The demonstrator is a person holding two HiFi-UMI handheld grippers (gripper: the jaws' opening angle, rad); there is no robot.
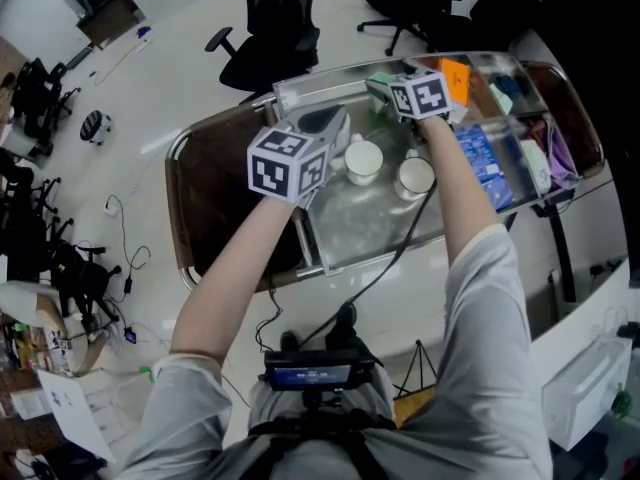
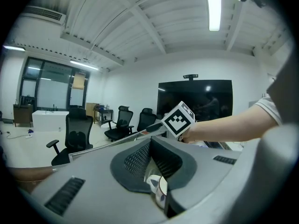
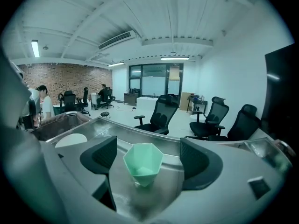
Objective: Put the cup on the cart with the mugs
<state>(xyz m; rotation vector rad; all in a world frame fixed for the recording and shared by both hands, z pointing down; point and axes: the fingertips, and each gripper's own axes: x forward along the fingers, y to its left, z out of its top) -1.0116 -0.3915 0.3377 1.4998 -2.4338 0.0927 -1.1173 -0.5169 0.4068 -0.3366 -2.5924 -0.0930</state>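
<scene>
A mint-green faceted cup (image 3: 143, 164) stands upright on the cart's steel tray (image 1: 375, 223). My right gripper (image 3: 148, 146) is open, with a pad on each side of the cup and neither touching it. In the head view that gripper (image 1: 385, 90) reaches over the tray's far edge and hides most of the cup. Two white mugs (image 1: 363, 160) (image 1: 414, 178) stand on the tray just nearer to me. A mug's rim (image 3: 70, 140) shows at the left of the right gripper view. My left gripper (image 1: 335, 128) (image 2: 150, 146) hovers left of the mugs, its jaws shut with nothing held.
The cart's brown rim (image 1: 200, 198) surrounds the tray. Right of the tray lie a blue box (image 1: 485, 163), an orange item (image 1: 455, 76) and other clutter. Black office chairs (image 1: 275, 18) stand beyond the cart. A cable (image 1: 385, 263) hangs from the right arm.
</scene>
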